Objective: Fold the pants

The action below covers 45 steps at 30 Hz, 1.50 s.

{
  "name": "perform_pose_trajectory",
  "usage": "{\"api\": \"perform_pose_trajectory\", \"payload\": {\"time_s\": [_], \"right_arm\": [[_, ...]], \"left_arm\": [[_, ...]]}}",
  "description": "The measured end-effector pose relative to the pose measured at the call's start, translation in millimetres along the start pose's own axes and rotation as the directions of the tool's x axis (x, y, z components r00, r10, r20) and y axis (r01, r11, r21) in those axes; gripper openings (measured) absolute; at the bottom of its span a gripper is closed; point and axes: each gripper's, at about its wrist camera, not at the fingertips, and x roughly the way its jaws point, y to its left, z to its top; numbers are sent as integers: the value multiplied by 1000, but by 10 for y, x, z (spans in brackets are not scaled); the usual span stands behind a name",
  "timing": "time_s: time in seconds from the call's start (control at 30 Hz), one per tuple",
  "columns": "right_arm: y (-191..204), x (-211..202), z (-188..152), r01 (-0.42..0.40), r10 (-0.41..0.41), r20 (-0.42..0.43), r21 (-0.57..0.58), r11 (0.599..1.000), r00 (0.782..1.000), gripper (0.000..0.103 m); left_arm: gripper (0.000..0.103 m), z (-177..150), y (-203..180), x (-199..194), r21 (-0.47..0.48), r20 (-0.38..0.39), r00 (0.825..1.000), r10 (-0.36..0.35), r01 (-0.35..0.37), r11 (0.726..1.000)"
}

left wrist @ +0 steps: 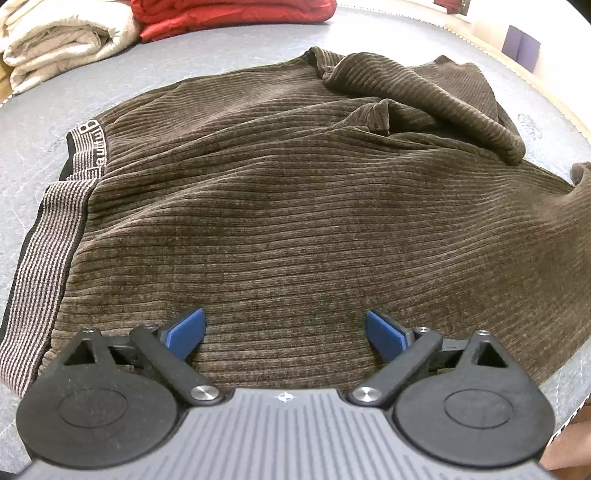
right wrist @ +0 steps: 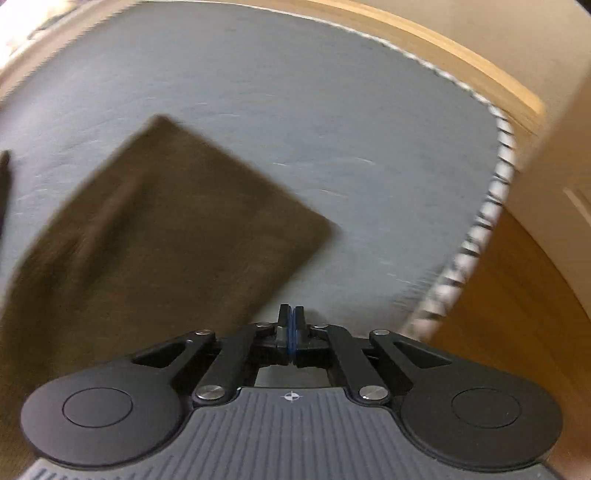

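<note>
The left gripper (left wrist: 285,332) has its 2 blue-padded fingers (left wrist: 188,330) spread wide and gripping nothing, poised just above the brown ribbed corduroy pants (left wrist: 295,206), which lie rumpled on the grey-covered bench (left wrist: 221,59). The pants' striped elastic waistband (left wrist: 44,258) runs along their left side. Beyond sit a folded cream cloth (left wrist: 59,40) and a folded red cloth (left wrist: 229,14).

The right gripper (right wrist: 291,326) has its fingers pressed together, empty. A blurred brown pant leg (right wrist: 155,236) lies flat to their left, apart from them.
</note>
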Motion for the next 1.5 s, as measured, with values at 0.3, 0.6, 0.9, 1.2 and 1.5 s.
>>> {"api": "perform_pose_trajectory", "payload": {"time_s": [0.3, 0.6, 0.9, 1.2, 1.5], "right_arm": [[226, -321, 336, -244, 232, 185, 40, 969, 955, 10], [937, 141, 792, -303, 298, 199, -6, 953, 933, 40], [1025, 781, 1152, -156, 183, 249, -127, 980, 951, 57], [1188, 841, 1032, -123, 248, 290, -390, 913, 924, 13], [532, 732, 1129, -15, 62, 299, -155, 988, 952, 17]], "left_arm": [[97, -28, 11, -15, 3, 18, 1000, -2, 2, 1000], [98, -73, 2, -34, -2, 48, 999, -1, 1, 1000], [103, -60, -26, 20, -22, 57, 998, 7, -6, 1000], [103, -13, -16, 58, -39, 65, 998, 17, -15, 999], [103, -16, -19, 44, -32, 63, 998, 14, -12, 999]]}}
